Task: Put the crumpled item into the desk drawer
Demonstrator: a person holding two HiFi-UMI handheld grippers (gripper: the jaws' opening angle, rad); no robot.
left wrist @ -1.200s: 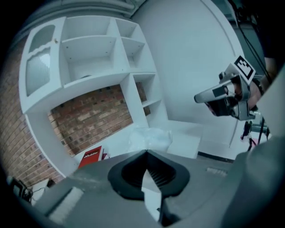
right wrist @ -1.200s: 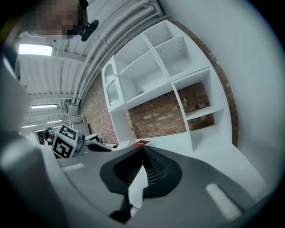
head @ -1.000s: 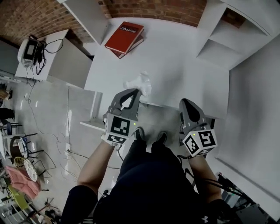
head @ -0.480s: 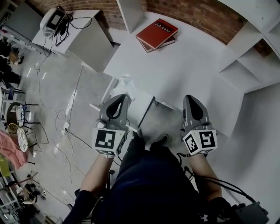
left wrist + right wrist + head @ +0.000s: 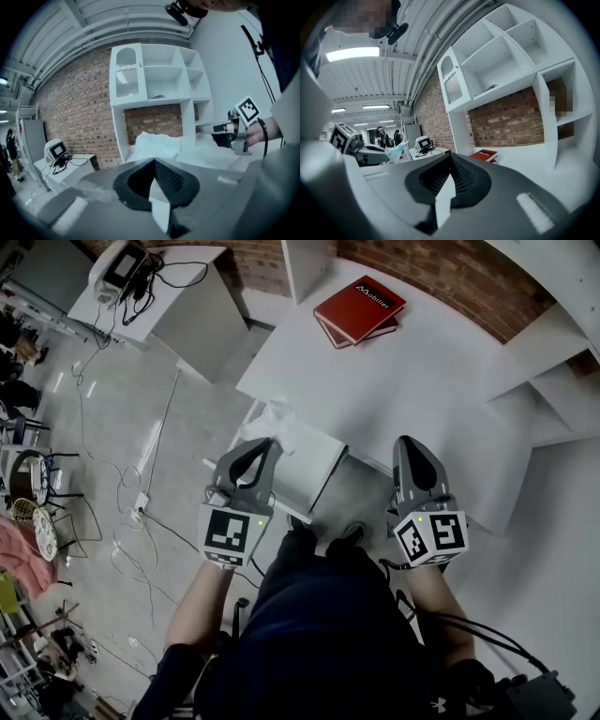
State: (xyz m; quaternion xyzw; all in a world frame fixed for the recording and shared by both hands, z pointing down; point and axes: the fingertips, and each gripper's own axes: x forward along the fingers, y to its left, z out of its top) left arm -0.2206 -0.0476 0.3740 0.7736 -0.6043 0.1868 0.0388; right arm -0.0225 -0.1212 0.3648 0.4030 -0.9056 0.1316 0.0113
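— Where is the crumpled item (image 5: pixel 281 421)?
— At the far left corner of the drawer (image 5: pixel 317 468), at the tip of the left gripper (image 5: pixel 266 442)
— And the books (image 5: pixel 359 307)?
— On the bench (image 5: pixel 422 381), behind the drawer; the right gripper (image 5: pixel 406 442) is right of the drawer

The left tongs (image 5: pixel 266 443) have carried the crumpled item (image 5: pixel 281 420) off the table (image 5: pixel 422 381) edge to beside the drawer (image 5: pixel 309 470).

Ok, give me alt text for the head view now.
Seen from steeply above, the left claw, shut, holds a crumpled white item at the near edge of the white desk, next to what looks like the pulled-out drawer. The right claw is shut and empty; red books lie at the far side.
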